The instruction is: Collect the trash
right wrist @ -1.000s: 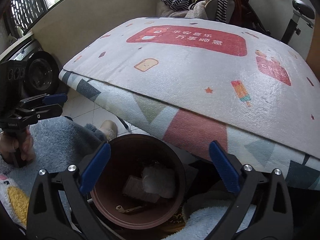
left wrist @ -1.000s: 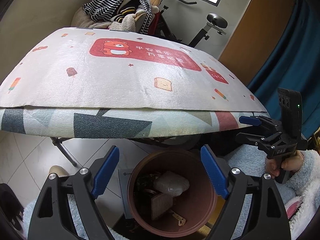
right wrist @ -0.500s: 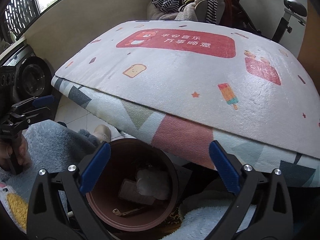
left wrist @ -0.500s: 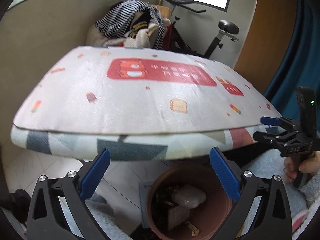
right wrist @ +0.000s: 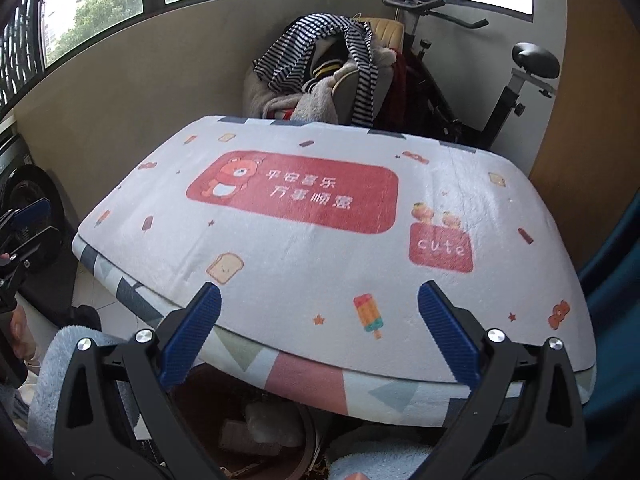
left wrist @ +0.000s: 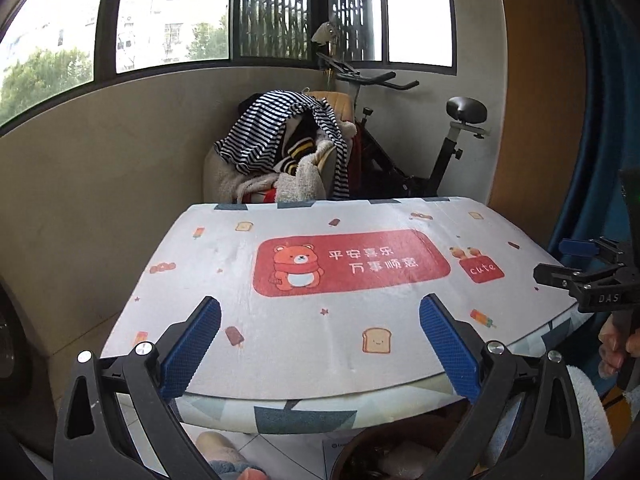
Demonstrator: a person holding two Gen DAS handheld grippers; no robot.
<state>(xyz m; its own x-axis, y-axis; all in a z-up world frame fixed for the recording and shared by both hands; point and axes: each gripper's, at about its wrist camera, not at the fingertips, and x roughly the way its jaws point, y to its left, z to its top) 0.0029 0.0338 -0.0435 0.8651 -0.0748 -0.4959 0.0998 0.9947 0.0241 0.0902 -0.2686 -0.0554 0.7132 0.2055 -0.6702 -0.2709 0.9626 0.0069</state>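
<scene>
Left wrist view — left gripper point(left wrist: 320, 336) and right gripper point(right wrist: 319, 322) fingers wide, nothing held, over the table point(left wrist: 280, 344) front edge.

Lifted and tilted upward since a second ago: both wide-open blue-padded black grippers, left point(left wrist: 320, 338) and right point(right wrist: 319, 334), now level with the near edge of the white cartoon-printed table cover point(left wrist: 340, 344). Nearly slipped from both views beneath that edge: the round brown plastic trash bin point(right wrist: 308, 436), earlier seen from above.
</scene>
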